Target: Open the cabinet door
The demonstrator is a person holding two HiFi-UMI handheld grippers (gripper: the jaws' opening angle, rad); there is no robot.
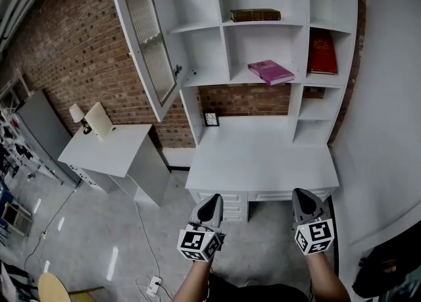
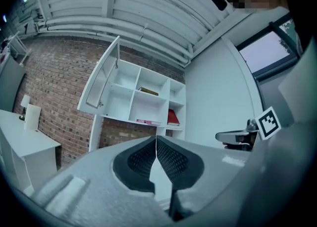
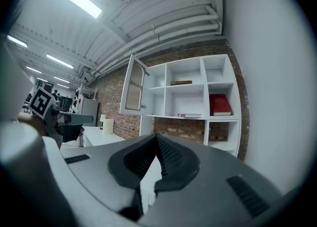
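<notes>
The white cabinet door [image 1: 150, 43] with its ribbed glass pane stands swung wide open to the left of the white shelf unit [image 1: 263, 50]. It also shows in the left gripper view, the door [image 2: 101, 80], and in the right gripper view, the door [image 3: 134, 88]. My left gripper [image 1: 212, 205] is shut and empty, held in front of the desk [image 1: 263, 156], well short of the door. My right gripper [image 1: 304, 202] is shut and empty too, beside it on the right. In their own views the left gripper [image 2: 156, 139] and the right gripper [image 3: 156, 138] have their jaws pressed together.
A brown book [image 1: 255, 15], a pink book [image 1: 270, 71] and a red book [image 1: 322, 51] sit on the shelves. A small picture frame [image 1: 211, 119] stands on the desk. A lower white table [image 1: 108, 149] with a lamp [image 1: 79, 117] is at the left. A cable and power strip [image 1: 152, 286] lie on the floor.
</notes>
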